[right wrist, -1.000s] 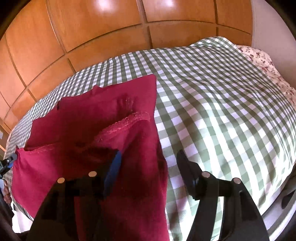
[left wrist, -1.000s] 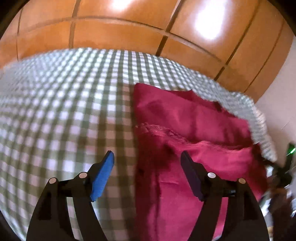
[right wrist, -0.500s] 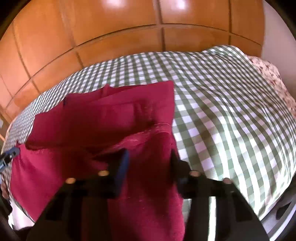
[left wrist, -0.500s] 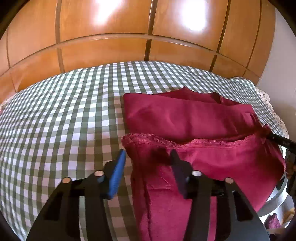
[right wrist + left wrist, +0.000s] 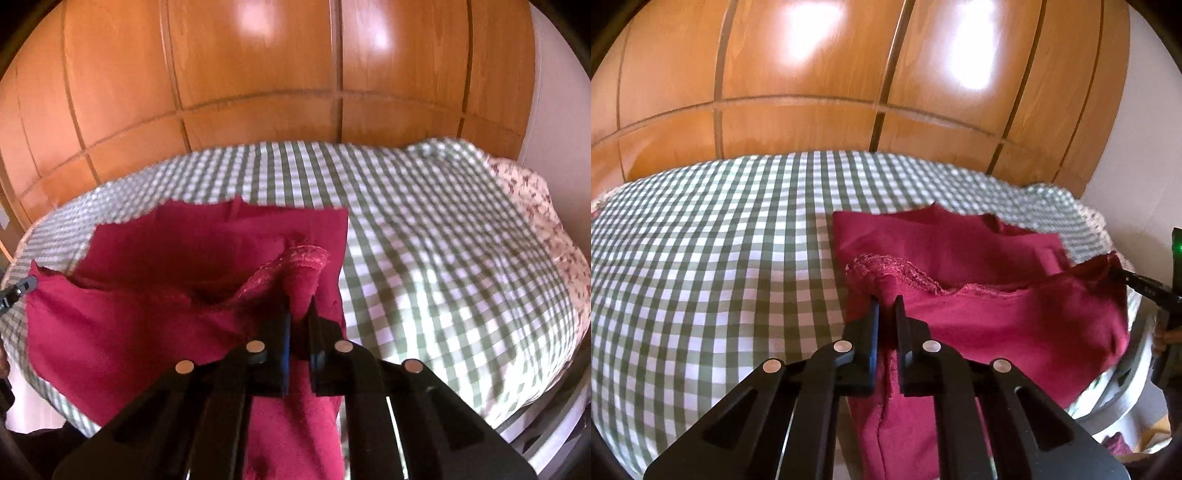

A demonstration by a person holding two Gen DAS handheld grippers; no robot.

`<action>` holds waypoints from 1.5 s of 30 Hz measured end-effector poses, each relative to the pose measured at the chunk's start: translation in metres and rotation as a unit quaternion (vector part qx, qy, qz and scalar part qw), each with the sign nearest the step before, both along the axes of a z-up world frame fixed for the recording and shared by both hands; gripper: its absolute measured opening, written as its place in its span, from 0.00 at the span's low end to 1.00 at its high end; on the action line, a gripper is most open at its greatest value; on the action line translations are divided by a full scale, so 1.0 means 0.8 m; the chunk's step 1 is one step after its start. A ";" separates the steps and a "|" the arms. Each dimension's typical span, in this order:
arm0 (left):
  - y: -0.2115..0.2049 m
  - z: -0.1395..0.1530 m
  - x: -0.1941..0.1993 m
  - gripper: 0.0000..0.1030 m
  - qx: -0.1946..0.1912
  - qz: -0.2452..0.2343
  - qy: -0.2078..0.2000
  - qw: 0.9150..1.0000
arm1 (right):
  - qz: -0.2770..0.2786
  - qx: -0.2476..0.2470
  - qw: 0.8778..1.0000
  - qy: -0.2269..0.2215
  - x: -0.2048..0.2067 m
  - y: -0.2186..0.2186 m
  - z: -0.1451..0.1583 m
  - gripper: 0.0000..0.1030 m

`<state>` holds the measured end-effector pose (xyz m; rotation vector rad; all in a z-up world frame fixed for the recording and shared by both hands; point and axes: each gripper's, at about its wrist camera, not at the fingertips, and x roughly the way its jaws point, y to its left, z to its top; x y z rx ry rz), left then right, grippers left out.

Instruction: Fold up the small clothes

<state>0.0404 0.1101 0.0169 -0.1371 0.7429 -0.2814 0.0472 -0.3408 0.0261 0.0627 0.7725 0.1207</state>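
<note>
left gripper (image 5: 886, 308): black jaws pinched together on the left hemmed corner of the crimson knit garment (image 5: 979, 321), which lies at the near edge of the green-and-white checked bedspread (image 5: 720, 266). right gripper (image 5: 300, 314): jaws likewise clamped on the opposite hemmed corner, the hem sagging between. both jaws have just been closing, cloth between them. likely risk: shallow bites near the hem could slip if the corners are raised unevenly, skewing the fold.

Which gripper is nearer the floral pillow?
Right. The right gripper pinches the red garment on the floral pillow side; the left gripper pinches its opposite corner.
</note>
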 end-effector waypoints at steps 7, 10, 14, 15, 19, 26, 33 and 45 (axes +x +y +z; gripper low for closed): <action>0.020 0.039 0.016 0.06 -0.045 0.010 -0.028 0.999 | 0.003 0.034 0.999 -0.027 0.034 -0.004 0.041 0.06; 0.017 0.052 0.048 0.06 -0.032 0.023 -0.048 0.998 | -0.008 0.045 0.998 -0.032 0.075 -0.008 0.047 0.06; 0.013 0.050 0.102 0.06 -0.018 0.044 -0.048 0.998 | -0.031 0.049 0.998 -0.021 0.138 -0.016 0.036 0.06; 0.012 0.046 0.116 0.06 -0.014 0.050 -0.044 0.998 | -0.037 0.053 0.998 -0.014 0.154 -0.019 0.030 0.06; 0.006 0.013 0.175 0.06 0.013 0.078 -0.008 0.997 | -0.058 0.038 0.997 0.021 0.217 -0.019 -0.014 0.06; -0.004 -0.065 0.237 0.11 0.061 0.113 0.089 0.988 | -0.080 0.019 0.993 0.089 0.255 -0.025 -0.100 0.09; 0.001 -0.025 0.192 0.52 0.054 0.148 0.030 0.987 | -0.070 -0.001 0.997 0.032 0.209 -0.018 -0.052 0.40; -0.069 -0.092 0.153 0.53 0.110 0.070 0.079 0.988 | 0.014 0.003 0.998 0.063 0.147 0.064 -0.106 0.51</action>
